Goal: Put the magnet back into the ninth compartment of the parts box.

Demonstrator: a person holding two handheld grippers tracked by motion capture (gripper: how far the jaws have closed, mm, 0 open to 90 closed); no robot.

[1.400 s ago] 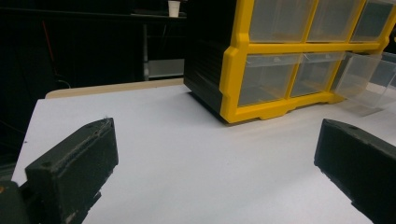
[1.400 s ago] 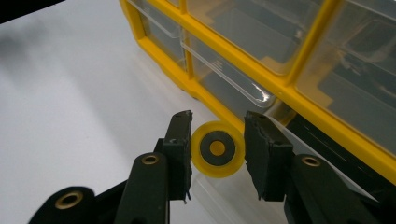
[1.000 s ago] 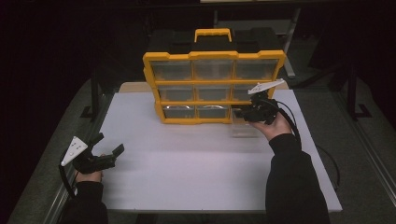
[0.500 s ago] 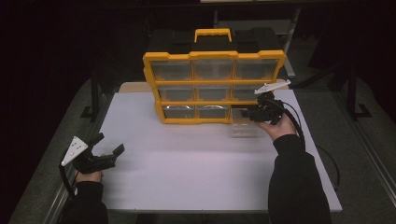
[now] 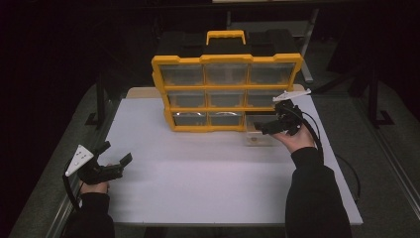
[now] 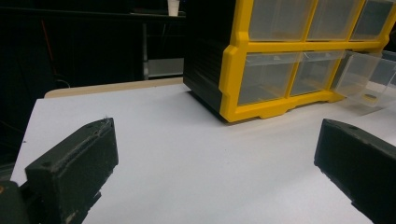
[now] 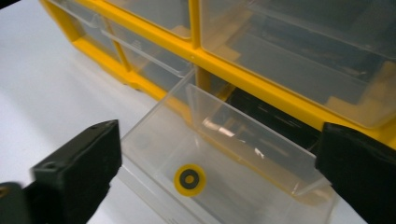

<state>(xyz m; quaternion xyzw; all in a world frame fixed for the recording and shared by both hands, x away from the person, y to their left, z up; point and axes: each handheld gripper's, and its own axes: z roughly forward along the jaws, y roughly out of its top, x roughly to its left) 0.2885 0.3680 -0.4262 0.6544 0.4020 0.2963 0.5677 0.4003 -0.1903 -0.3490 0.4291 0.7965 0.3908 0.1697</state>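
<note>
- While the yellow-framed black plastic organiser cabinet stands upright at the far middle of the white table top, its bottom-right clear plastic drawer is pulled out toward the person.
- Small yellow ring-shaped washer with a dark centre lies flat on that drawer's floor, near the front wall.
- Other eight clear drawers sit shut in the frame; yellow carry handle on top.
- Right gripper: jaws spread wide, holding nothing, hovering over the open drawer; in the right gripper view the jaws straddle the drawer, apart from its walls.
- Left gripper: jaws wide apart, empty, held near the table's near-left edge, well apart from the cabinet.
- In the left gripper view the pulled-out drawer shows at upper right, tilted slightly down.
</note>
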